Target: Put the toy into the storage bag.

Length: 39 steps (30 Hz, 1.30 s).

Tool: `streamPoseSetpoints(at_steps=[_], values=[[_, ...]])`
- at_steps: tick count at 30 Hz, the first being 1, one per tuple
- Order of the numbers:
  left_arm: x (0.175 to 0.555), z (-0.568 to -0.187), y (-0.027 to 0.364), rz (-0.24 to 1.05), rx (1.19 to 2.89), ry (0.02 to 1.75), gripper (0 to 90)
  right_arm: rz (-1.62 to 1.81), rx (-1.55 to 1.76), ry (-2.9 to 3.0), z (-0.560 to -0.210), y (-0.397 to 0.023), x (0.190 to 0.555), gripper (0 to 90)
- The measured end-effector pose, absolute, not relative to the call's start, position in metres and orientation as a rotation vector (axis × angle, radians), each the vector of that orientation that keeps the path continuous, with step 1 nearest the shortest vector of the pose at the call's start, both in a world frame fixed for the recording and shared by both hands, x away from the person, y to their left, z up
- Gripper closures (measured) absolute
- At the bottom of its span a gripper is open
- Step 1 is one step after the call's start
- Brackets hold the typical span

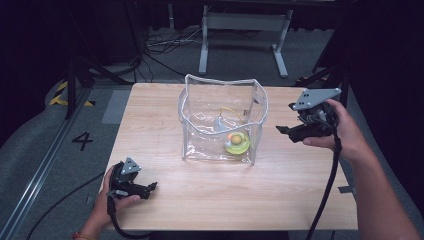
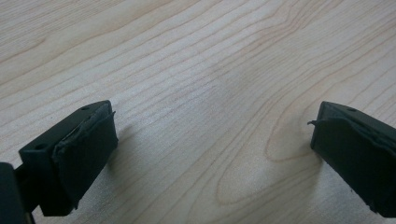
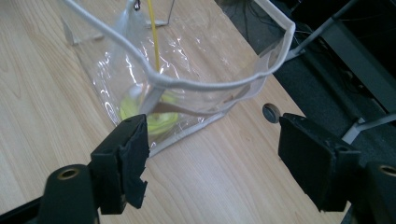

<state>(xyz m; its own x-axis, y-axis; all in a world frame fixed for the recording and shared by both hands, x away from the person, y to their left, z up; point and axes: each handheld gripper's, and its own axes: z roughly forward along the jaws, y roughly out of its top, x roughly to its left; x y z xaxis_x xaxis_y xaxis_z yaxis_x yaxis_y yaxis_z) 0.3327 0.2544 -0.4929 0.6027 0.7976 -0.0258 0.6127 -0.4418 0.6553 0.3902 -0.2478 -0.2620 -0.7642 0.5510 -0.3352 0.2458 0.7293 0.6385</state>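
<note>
Surroundings: dark room, grey carpeted floor (image 1: 45, 125) with a painted numeral, loose cables and a white metal frame (image 1: 245, 37) beyond the far edge of the tabletop.
Tabletop: light wood grain (image 1: 150, 115); you see it close up under the left tool in the left gripper view (image 2: 201, 70).
Landmark: clear plastic bag (image 1: 222, 122) with white edging, standing upright and open at the top, near the middle of the tabletop. In the right gripper view (image 3: 187, 60) its rim sags inward.
Bag contents: yellow-green round item (image 1: 237, 143) lying on the bag floor at the corner nearest your right hand; an orange spot sits on it. A thin yellow cord (image 3: 153, 32) rises from it. A pale grey piece (image 1: 220, 123) lies just behind it; its kind cannot be told.
Right tool: your right tool (image 1: 286, 133) hangs to the right of the bag, apart from it, above the tabletop, jaws pointing toward the bag. In the right gripper view (image 3: 212, 154) its jaws stand wide apart with nothing between them; the bag corner lies just beyond them.
Left tool: your left tool (image 1: 150, 187) sits well apart from the bag, at the near left corner of the tabletop. In the left gripper view (image 2: 210, 144) its jaws are spread wide over bare wood, holding nothing.
</note>
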Motion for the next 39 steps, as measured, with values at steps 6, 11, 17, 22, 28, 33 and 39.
streamPoseSetpoints(at_steps=[6, 11, 17, 22, 28, 33, 39], values=[[0.333, -0.493, 0.254, 0.379, 2.200, 1.111, 0.7, 0.785, 0.601, 2.401, -0.275, -0.259, 0.382, 24.9], [0.333, -0.493, 0.254, 0.381, 2.200, 1.110, 0.7, 0.737, 0.604, 2.428, -0.300, -0.267, 0.378, 24.9], [0.333, -0.493, 0.254, 0.379, 2.200, 1.112, 0.7, 0.696, 0.619, 2.435, -0.322, -0.272, 0.374, 24.9], [0.333, -0.493, 0.254, 0.381, 2.200, 1.109, 0.7, 0.673, 0.646, 2.432, -0.341, -0.280, 0.370, 24.9], [0.333, -0.493, 0.254, 0.380, 2.201, 1.110, 0.7, 0.698, 0.691, 2.424, -0.369, -0.295, 0.364, 25.0], [0.333, -0.493, 0.254, 0.381, 2.200, 1.110, 0.7, 0.732, 0.750, 2.413, -0.396, -0.310, 0.356, 24.9], [0.333, -0.493, 0.254, 0.382, 2.200, 1.109, 0.7, 0.762, 0.819, 2.408, -0.430, -0.329, 0.349, 22.0]])
